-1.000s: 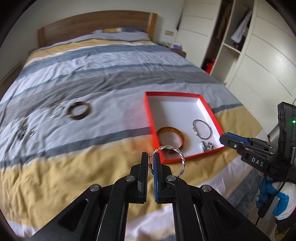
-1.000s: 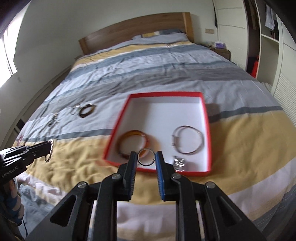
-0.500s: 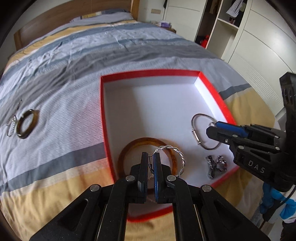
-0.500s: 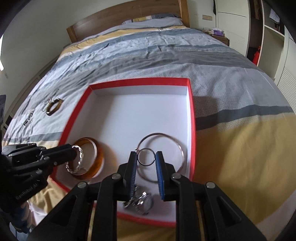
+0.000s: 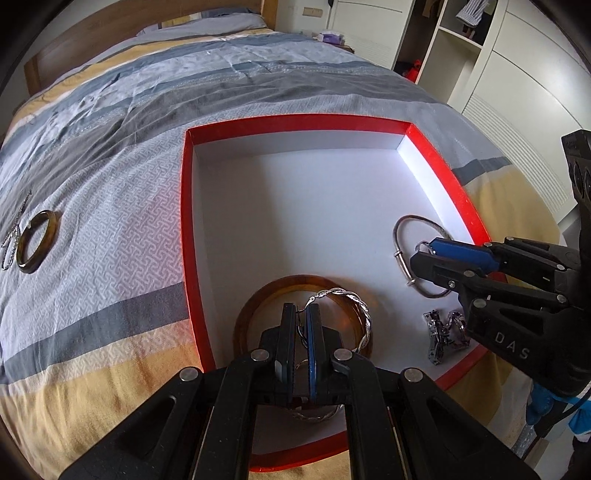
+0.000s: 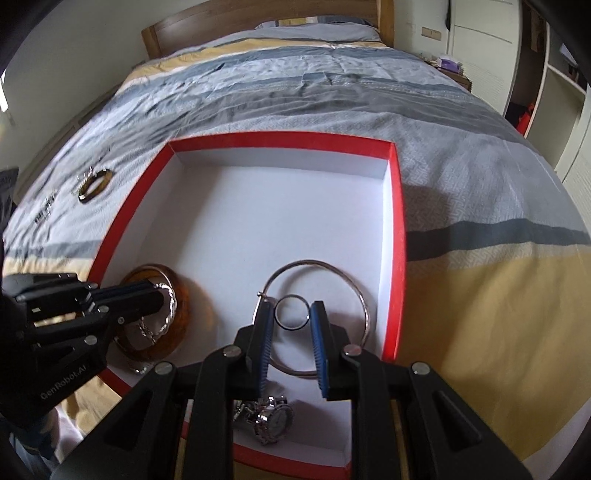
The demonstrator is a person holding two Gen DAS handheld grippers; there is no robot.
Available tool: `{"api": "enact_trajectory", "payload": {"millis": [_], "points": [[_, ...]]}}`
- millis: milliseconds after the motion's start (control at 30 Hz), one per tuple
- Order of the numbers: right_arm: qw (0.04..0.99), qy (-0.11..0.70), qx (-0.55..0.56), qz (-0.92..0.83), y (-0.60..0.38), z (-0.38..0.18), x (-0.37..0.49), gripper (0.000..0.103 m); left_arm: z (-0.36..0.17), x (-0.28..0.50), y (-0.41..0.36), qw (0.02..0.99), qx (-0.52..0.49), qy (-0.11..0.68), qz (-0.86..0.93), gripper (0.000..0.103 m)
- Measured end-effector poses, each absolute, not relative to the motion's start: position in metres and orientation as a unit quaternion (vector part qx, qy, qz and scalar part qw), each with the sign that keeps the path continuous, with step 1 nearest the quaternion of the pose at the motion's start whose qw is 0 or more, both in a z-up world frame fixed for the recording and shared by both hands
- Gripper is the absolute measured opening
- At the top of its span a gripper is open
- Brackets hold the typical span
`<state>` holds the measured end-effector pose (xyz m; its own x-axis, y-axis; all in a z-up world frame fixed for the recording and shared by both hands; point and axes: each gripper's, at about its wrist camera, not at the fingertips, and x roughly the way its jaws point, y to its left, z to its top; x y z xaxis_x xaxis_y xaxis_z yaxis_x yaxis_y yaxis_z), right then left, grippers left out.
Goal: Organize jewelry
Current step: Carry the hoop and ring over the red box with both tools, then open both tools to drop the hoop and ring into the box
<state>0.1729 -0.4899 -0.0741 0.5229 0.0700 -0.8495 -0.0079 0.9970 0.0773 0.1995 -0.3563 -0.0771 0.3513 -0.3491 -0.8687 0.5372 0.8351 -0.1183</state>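
A red box [image 5: 188, 206] [image 6: 397, 236] with a white floor lies on the bed. Inside it are an amber bangle [image 5: 255, 306] [image 6: 181, 295], a thin silver bangle [image 5: 402, 229] [image 6: 354, 288] and a silver watch [image 5: 439, 336] [image 6: 273, 421]. My left gripper [image 5: 301, 314] [image 6: 162, 297] is shut on a twisted silver bracelet [image 5: 354, 306] [image 6: 170, 306], just above the amber bangle. My right gripper [image 6: 291, 314] [image 5: 419, 254] is shut on a small dark ring [image 6: 291, 313], held over the thin silver bangle.
On the striped bedspread left of the box lie a dark brown bangle [image 5: 37, 240] [image 6: 95, 184] and a silver chain [image 5: 13, 236]. White wardrobes [image 5: 517, 74] with open shelves stand to the right. A wooden headboard [image 6: 258, 18] closes the far end.
Both grippers came forward and down from the bed's near edge to just over the box floor, each still holding its piece. The box now fills both views.
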Motion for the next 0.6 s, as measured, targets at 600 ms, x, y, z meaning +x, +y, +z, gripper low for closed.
{"api": "enact_trajectory", "payload": {"millis": [600], "points": [[0.868, 0.493, 0.058, 0.002, -0.499, -0.061, 0.152, 0.027, -0.073, 0.191, -0.348, 0.812, 0.09, 0.513, -0.266, 0.016]]}}
